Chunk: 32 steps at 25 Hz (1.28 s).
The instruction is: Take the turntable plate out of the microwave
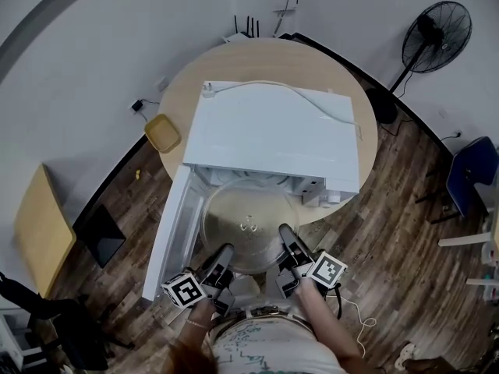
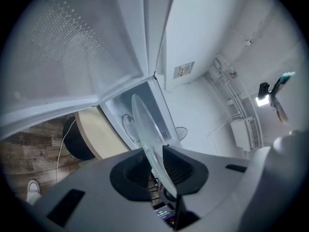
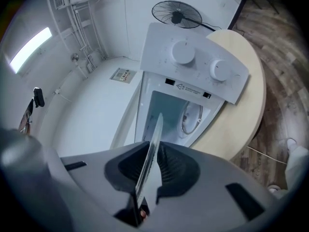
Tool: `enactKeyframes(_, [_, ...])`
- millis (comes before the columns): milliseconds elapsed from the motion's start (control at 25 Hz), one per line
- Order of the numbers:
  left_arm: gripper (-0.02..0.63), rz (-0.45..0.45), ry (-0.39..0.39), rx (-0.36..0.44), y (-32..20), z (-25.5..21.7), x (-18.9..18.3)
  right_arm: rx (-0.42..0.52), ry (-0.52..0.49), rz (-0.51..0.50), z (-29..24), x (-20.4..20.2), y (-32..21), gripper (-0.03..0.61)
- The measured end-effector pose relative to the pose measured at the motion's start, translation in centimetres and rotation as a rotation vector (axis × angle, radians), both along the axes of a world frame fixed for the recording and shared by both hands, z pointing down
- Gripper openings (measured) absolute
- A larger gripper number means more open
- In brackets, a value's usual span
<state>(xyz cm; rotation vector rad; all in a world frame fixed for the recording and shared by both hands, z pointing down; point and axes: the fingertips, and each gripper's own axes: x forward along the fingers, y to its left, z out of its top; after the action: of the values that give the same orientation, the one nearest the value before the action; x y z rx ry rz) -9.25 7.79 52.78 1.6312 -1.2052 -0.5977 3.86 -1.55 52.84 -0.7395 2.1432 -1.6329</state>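
Low in the middle of the head view, the turntable plate [image 1: 248, 226] is clear glass, smooth and glossy, slightly cloudy where light catches it. Above it, the microwave [image 1: 273, 135] has a smooth white casing with a soft satin sheen. Its door [image 2: 63, 42], upper left in the left gripper view, shows a fine dotted mesh. The knobs [image 3: 183, 52] look like smooth white plastic. The round table [image 1: 187, 92] is pale wood, matt and even. The floor [image 1: 390, 209] is dark wood planking with visible grain. The left gripper [image 1: 221, 259] and right gripper [image 1: 290, 240] are matt grey plastic with black ribbed pads [image 3: 171, 166]. The fan [image 1: 437, 36], upper right, has a black wire grille.
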Motion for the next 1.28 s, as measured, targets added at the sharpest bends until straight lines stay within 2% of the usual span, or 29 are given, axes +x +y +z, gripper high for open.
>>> enactKeyframes(200, [0.075, 0.01, 0.031, 0.021, 1.1, -2.1, 0.0, 0.026, -0.037, 0.019, -2.9, 0.1, 1.0, 0.041])
enactKeyframes(360, [0.074, 0.021, -0.021, 0.083, 1.3, -4.9, -0.5, 0.062, -0.056, -0.004, -4.9, -0.4, 1.4, 0.04])
enactKeyframes(560, [0.074, 0.016, -0.037, 0.136, 0.6, -7.3, -1.3, 0.11, -0.068, -0.024, -7.9, -1.3, 0.4, 0.038])
enactKeyframes(880, [0.074, 0.011, -0.047, 0.19, -3.8, -10.0, -2.2, 0.125, -0.068, -0.026, -10.6, -2.3, -4.2, 0.037])
enactKeyframes(1280, [0.077, 0.021, -0.006, 0.174, -10.5, -10.2, -2.7, 0.144, -0.003, -0.008, -11.6, -2.9, -10.8, 0.04])
